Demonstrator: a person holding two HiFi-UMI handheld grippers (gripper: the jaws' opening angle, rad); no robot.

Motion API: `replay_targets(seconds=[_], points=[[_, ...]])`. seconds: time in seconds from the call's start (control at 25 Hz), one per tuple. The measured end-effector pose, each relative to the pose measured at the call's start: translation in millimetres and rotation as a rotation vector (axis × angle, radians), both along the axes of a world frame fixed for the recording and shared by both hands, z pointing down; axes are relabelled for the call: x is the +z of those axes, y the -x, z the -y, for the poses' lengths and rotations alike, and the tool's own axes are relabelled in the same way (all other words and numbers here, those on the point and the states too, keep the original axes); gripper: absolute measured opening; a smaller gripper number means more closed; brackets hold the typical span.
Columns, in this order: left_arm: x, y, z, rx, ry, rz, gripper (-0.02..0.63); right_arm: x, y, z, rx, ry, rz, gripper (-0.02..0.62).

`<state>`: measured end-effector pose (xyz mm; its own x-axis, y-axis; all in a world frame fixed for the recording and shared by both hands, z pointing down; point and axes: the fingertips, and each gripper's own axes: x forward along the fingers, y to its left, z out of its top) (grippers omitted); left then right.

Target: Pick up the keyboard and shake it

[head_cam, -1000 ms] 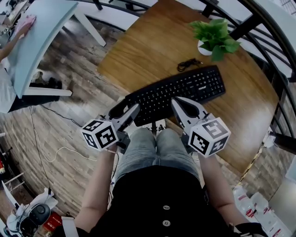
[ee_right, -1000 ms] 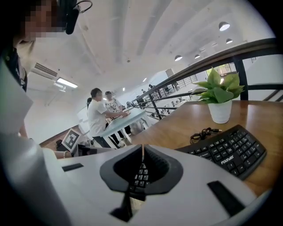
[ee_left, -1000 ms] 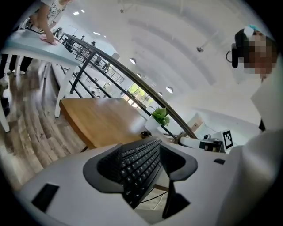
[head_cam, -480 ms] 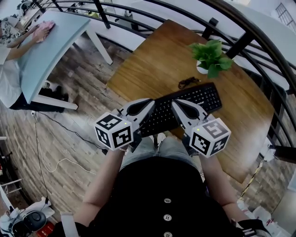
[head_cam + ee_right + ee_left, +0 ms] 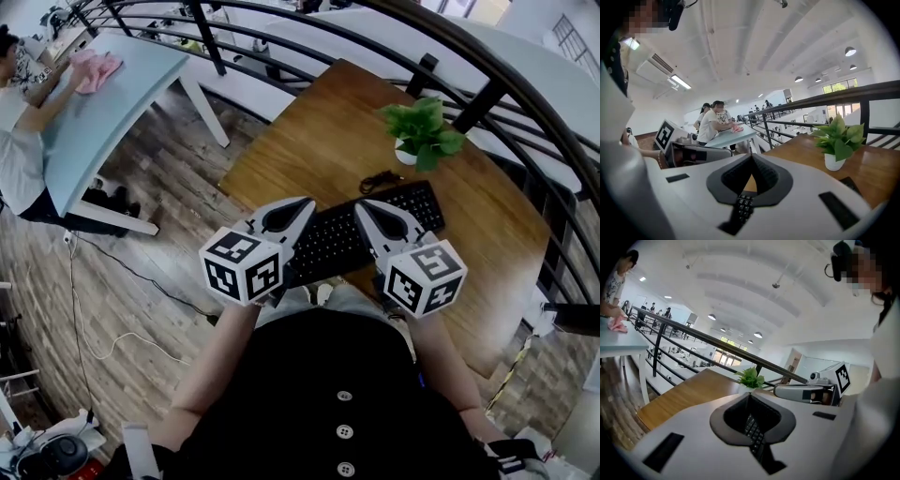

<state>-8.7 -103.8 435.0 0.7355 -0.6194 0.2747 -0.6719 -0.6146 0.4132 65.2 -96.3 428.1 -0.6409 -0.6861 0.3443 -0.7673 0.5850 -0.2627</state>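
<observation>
Keyboard [image 5: 339, 239] and wooden table [image 5: 309, 122] fill the space ahead of me. The black board sits over the table's near edge, straight in front of both my claws. Its long axis runs from low on my left up toward the far right, and I cannot tell whether its far end is clear of the wood. A dark railing [image 5: 480, 103] curves behind the table. Well off to my left a person [image 5: 14, 141] leans at a pale blue table [image 5: 112, 103], and neither is near my path. Closer in, a potted plant [image 5: 422, 131] stands on the wood just beyond the board's far right end. A small coil of black cable [image 5: 380, 180] lies between the plant and the board's far edge. I judge these two the only things a hard shake could clip. My left claw [image 5: 298, 214] has just been closing and pinches the near long edge at its left end, with keys showing between its jaws. My right claw [image 5: 367, 214] is clamped on the same edge nearer the middle, keys in its gap too. More board sticks out past my right claw than past my left, so I reckon the shake should go up and toward me, away from the plant.
</observation>
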Motion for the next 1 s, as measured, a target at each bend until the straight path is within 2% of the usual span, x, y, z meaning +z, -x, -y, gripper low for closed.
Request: replay_targets(seconds=[0.2,0.36,0.56,1.0], points=[[1,-5,0,0.006,-0.004,0.041,0.017,1,1,1,0.008,0.003,-0.020,0.026],[15,-6,-1,0.008,0.026,0.119,0.015,10,1,-3,-0.002,0.022,-0.058,0.026],[23,-6,-8,0.016,0.054,0.107,0.017,19,1,-10,0.004,0.065,-0.019,0.026],[29,-7,-20,0.031,0.071,0.093,0.015,26,0,-23,-0.015,0.089,-0.010,0.026]])
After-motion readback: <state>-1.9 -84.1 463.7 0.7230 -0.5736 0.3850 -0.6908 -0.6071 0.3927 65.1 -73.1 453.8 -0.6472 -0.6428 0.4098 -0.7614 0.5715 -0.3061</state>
